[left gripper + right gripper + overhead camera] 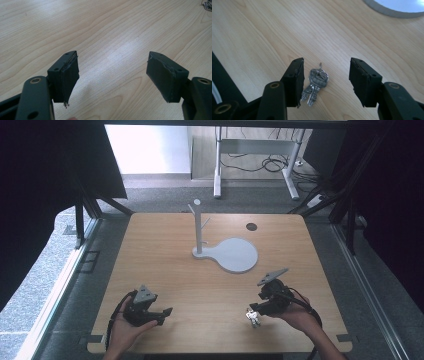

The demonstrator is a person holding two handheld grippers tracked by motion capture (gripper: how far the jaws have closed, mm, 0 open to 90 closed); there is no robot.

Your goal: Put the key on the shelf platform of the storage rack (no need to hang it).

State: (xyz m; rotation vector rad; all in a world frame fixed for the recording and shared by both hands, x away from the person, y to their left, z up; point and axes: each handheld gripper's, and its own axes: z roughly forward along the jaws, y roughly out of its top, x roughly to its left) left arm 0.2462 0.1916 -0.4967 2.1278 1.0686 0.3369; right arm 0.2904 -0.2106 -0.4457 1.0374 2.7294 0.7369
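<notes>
Wooden table (200, 285), right claw (325, 80) lowered astride keys (316, 85) (jaws apart), left claw (162, 312) level

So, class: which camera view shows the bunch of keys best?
The right gripper view: the keys lie large and sharp on the table between the open right tongs. The high view shows them small; the left gripper view catches a metallic glint at its top right edge, probably them.

The light wooden table (165, 265) carried a grey stand (227, 252) with a pegged post at its centre, and a bunch of keys (315, 85) lay flat near the front edge.
</notes>
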